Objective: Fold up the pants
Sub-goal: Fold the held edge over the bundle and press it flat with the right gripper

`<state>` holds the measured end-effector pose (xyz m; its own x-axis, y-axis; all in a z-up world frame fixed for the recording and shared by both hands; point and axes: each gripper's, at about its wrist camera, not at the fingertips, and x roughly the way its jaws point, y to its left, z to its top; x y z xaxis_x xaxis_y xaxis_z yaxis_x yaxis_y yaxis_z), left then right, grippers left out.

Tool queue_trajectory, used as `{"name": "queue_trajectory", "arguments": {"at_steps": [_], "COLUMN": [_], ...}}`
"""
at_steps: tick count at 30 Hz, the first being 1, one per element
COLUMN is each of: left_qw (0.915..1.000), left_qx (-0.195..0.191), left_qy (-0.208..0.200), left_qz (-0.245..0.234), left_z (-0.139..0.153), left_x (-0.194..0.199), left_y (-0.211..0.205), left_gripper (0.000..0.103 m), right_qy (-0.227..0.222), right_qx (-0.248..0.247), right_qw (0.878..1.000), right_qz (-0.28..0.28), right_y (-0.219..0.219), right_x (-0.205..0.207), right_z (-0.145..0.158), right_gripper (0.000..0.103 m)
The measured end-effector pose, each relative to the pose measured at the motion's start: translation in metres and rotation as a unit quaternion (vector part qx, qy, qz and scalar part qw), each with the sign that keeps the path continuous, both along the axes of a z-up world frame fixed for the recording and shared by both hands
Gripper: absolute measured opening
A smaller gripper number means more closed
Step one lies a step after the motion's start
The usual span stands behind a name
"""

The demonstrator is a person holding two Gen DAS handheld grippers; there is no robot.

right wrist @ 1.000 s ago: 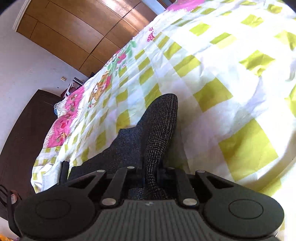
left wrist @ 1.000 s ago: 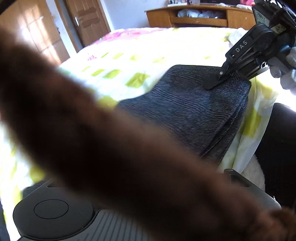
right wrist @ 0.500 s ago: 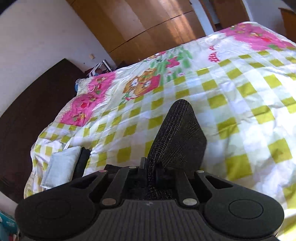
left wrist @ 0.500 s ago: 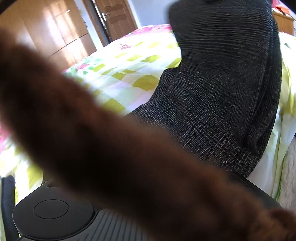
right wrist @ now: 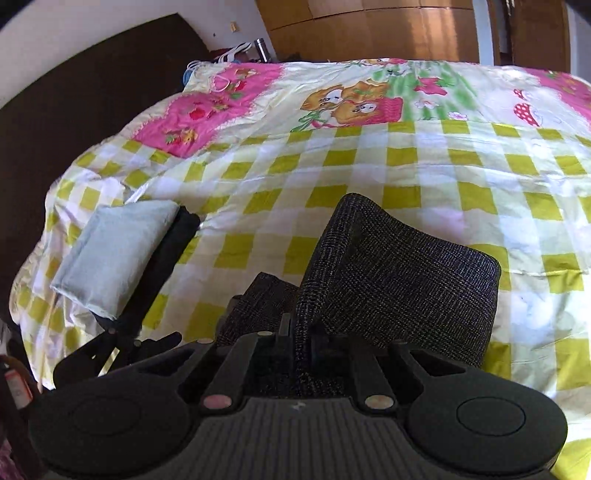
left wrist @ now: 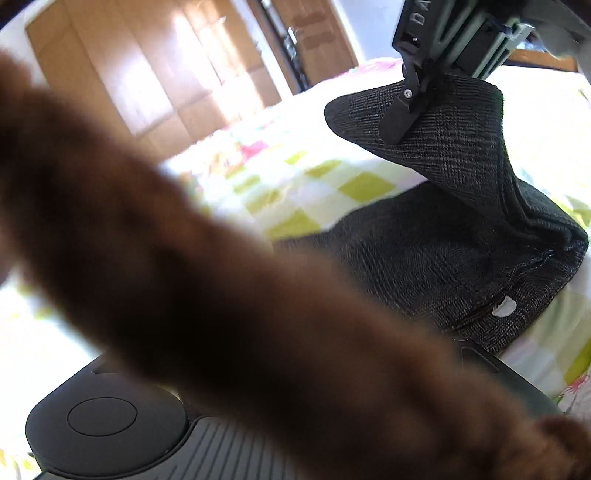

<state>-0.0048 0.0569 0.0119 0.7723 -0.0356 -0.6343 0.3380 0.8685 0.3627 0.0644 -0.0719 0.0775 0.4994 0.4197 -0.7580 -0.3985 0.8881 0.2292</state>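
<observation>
Dark grey checked pants [left wrist: 424, 258] lie on the checked bedspread [right wrist: 369, 166]. My right gripper [right wrist: 301, 332] is shut on one end of them. It holds that end up, so the cloth [right wrist: 399, 280] arches above the bed. From the left wrist it shows at the top right, one finger [left wrist: 400, 114] pressed on the raised end. A blurred brown furry sleeve [left wrist: 221, 295] hides the left fingers in the left wrist view. My left gripper [right wrist: 140, 343] shows at the lower left of the right wrist view. Its jaws are opening and I see nothing between them.
A folded pale blue cloth [right wrist: 114, 251] lies on a black item [right wrist: 170, 251] near the bed's left edge. A dark headboard [right wrist: 92, 92] stands at that side. Wooden wardrobes [right wrist: 369, 29] and a door [left wrist: 314, 37] line the far wall.
The right gripper has swung across the bed with the pants' end and rolled, so the cloth now arches over. The left view has shifted, and the right gripper is back at its top.
</observation>
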Motion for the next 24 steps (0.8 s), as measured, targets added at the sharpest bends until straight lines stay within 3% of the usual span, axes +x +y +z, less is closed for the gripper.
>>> {"name": "queue_trajectory", "arguments": {"at_steps": [5,10,16,18,24], "left_qw": [0.9989,0.9974,0.9944,0.9934,0.9957], "left_qx": [-0.022,-0.027,-0.043,-0.047,-0.049], "left_qy": [0.026,0.031,0.061,0.07,0.045], "left_qz": [-0.034,-0.06,-0.075,-0.078,-0.064], "left_z": [-0.001,-0.004,-0.008,-0.009,-0.002], "left_x": [-0.004,-0.015,-0.013,-0.012,-0.025], "left_y": [0.0,-0.003,-0.004,-0.004,0.002], "left_gripper": [0.068,0.068,0.067,0.067,0.07], "right_qy": [0.013,-0.005,0.025,0.04,0.026], "right_qx": [-0.039,-0.085,-0.077,-0.065,-0.061], "right_qw": [0.998,0.992,0.993,0.993,0.994], "right_qz": [0.042,0.089,0.09,0.09,0.089], "right_y": [0.033,0.059,0.066,0.069,0.075], "right_x": [0.0,-0.01,-0.001,0.004,0.002], "right_z": [-0.017,-0.027,-0.032,-0.037,-0.046], "right_gripper": [0.025,0.025,0.026,0.032,0.031]}}
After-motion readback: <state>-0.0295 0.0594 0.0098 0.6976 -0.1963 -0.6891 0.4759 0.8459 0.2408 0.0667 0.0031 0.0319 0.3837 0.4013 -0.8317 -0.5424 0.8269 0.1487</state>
